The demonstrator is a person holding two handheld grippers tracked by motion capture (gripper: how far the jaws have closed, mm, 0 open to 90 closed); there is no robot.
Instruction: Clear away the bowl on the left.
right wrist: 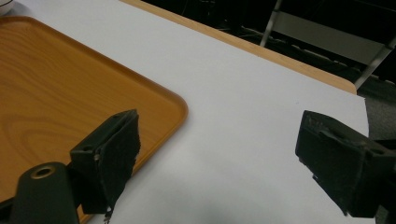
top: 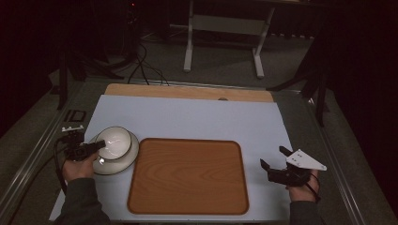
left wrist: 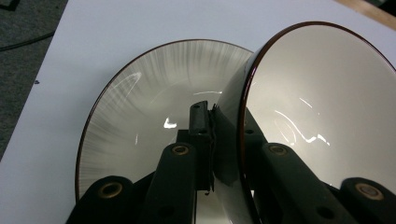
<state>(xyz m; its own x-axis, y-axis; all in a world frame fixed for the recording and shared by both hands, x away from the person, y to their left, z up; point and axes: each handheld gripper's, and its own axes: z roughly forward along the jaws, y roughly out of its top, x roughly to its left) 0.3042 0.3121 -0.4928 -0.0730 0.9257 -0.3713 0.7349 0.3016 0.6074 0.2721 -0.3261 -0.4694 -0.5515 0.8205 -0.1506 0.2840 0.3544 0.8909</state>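
White bowl point(top: 113, 142) pinched at its rim by the left gripper point(top: 96, 147), right gripper point(top: 272, 158) gaping idle: lift straight, clear the plate point(top: 123, 162), then tray point(top: 187, 176).

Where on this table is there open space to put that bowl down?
The wooden tray is bare all over. The white mat is free behind the tray and between it and the right gripper. The left corner is crowded: left gripper, bowl, plate.

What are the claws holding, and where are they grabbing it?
The left claw pinches the white bowl by its rim, over the plate. The right claw is open, holding nothing.
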